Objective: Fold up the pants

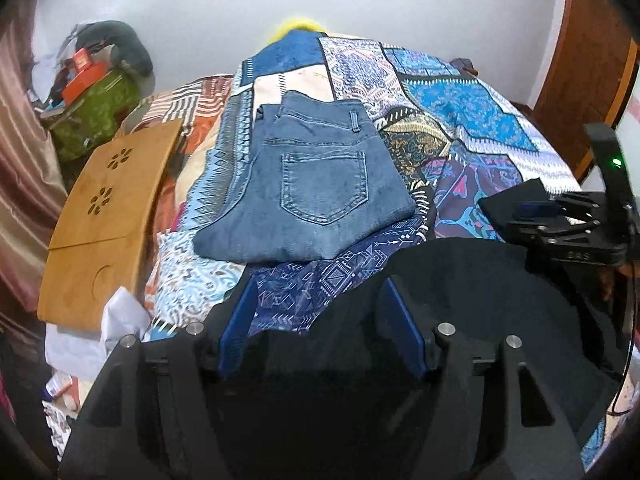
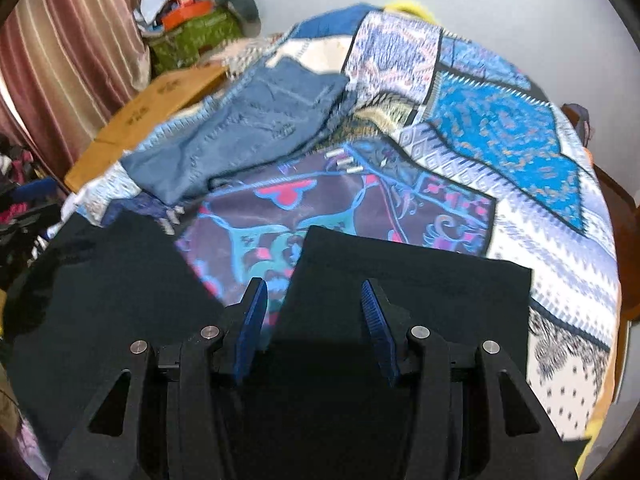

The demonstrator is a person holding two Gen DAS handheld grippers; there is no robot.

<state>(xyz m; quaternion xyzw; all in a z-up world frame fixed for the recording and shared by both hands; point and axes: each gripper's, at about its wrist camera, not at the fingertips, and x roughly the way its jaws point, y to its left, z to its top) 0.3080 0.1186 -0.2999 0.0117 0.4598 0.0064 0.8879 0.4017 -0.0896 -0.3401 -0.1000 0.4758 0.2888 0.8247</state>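
Black pants (image 1: pixel 480 280) lie on the near part of the patchwork bedspread (image 1: pixel 460 104). My left gripper (image 1: pixel 320 320) is open, its blue pads either side of the pants' near edge. My right gripper (image 2: pixel 314 320) is open over a flat black pant end (image 2: pixel 420 272); it also shows in the left wrist view (image 1: pixel 560 212) at the right, on that black end. More black cloth (image 2: pixel 100 280) spreads at the left. Folded blue jeans (image 1: pixel 312 184) lie further up the bed, also in the right wrist view (image 2: pixel 248 128).
A wooden lap tray (image 1: pixel 100 216) leans at the bed's left side. A green bag with orange boxes (image 1: pixel 92 100) sits in the far left corner by a striped curtain (image 2: pixel 68 40). A wooden door (image 1: pixel 580 60) is at the right.
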